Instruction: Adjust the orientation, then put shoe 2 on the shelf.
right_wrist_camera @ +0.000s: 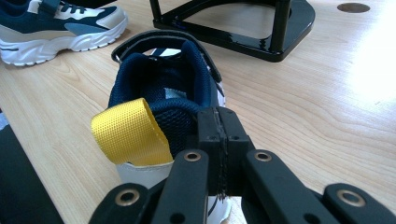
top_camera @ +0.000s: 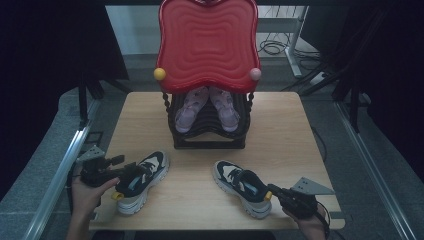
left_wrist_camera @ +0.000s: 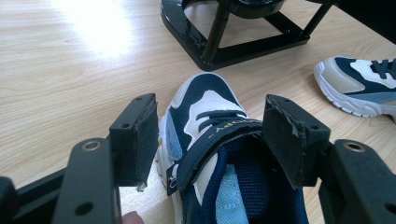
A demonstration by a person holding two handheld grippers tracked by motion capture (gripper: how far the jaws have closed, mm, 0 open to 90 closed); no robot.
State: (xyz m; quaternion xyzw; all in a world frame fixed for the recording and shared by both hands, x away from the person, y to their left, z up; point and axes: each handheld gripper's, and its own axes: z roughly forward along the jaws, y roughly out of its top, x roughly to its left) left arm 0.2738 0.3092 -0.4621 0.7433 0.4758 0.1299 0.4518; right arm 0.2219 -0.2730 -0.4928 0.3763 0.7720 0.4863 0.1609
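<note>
1. Straddling the left sneaker, the left gripper has its jaws spread wide, one pad on each side of the shoe's collar; the pads do not press on it.
2. Seen in the high view, the left sneaker lies on the wooden table in front of the black shoe rack and to its left, toe pointing toward the rack.
3. Taking the rack as the mark again, the right sneaker lies in front of it and to its right, well apart from the left sneaker, toe also angled toward the rack.
4. In the right gripper view the right gripper has its jaws pressed together at the heel of the right sneaker, just beside the yellow pull tab; whether a bit of heel fabric is caught between the pads cannot be told.
5. The rack stands beyond that sneaker's toe.
6. A pair of pale pink sandals sits inside the rack, under the red wavy tray that tops it.
7. A hand holds the left gripper in front of the rack at the table's near left edge; the right gripper meets the right sneaker's heel near the table's front right corner.
</note>
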